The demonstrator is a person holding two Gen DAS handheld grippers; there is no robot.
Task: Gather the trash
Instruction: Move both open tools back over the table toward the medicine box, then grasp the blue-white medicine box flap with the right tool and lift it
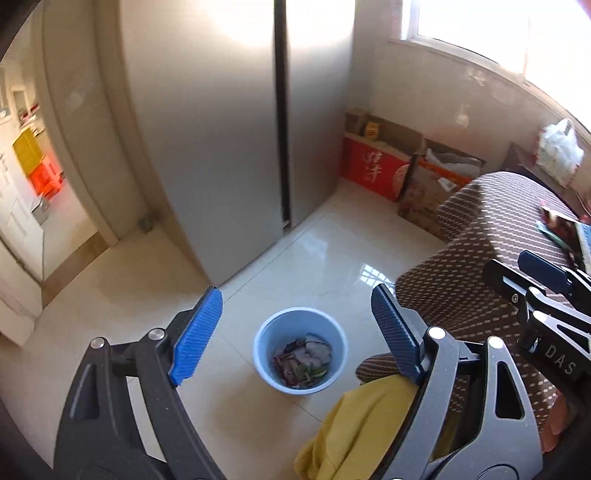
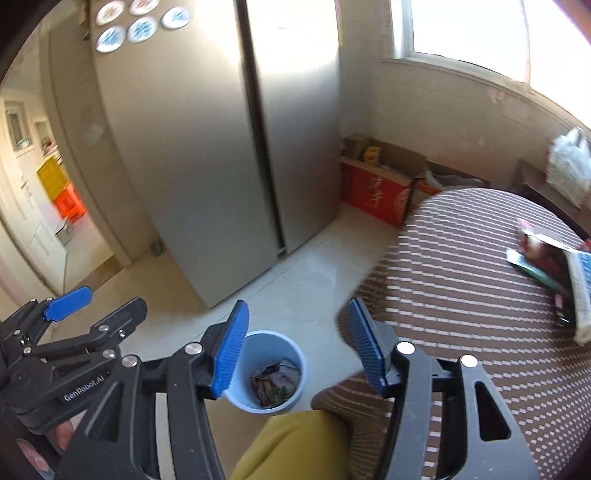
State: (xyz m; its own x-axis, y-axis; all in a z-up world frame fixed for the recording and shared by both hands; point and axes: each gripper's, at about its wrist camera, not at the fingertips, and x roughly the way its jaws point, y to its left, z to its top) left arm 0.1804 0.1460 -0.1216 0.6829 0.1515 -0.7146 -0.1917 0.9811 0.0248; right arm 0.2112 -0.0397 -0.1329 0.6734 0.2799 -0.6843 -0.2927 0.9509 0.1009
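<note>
With both claws over the floor, my left claw [image 1: 295, 332] gapes empty. My right claw [image 2: 295, 347] stands apart too. Trash sits in the blue bin [image 1: 266, 332].

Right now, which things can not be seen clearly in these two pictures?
- Trash in the blue bin: too small to identify, both views.
- Packets on the table: cut off by the frame edge, blurred.
- Doorway items: motion-blurred, both views.
- Yellow cloth: partly hidden behind the left gripper.
- Window: overexposed.

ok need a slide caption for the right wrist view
Right gripper open and empty above a blue bin holding trash, beside a cloth-covered table.
</note>
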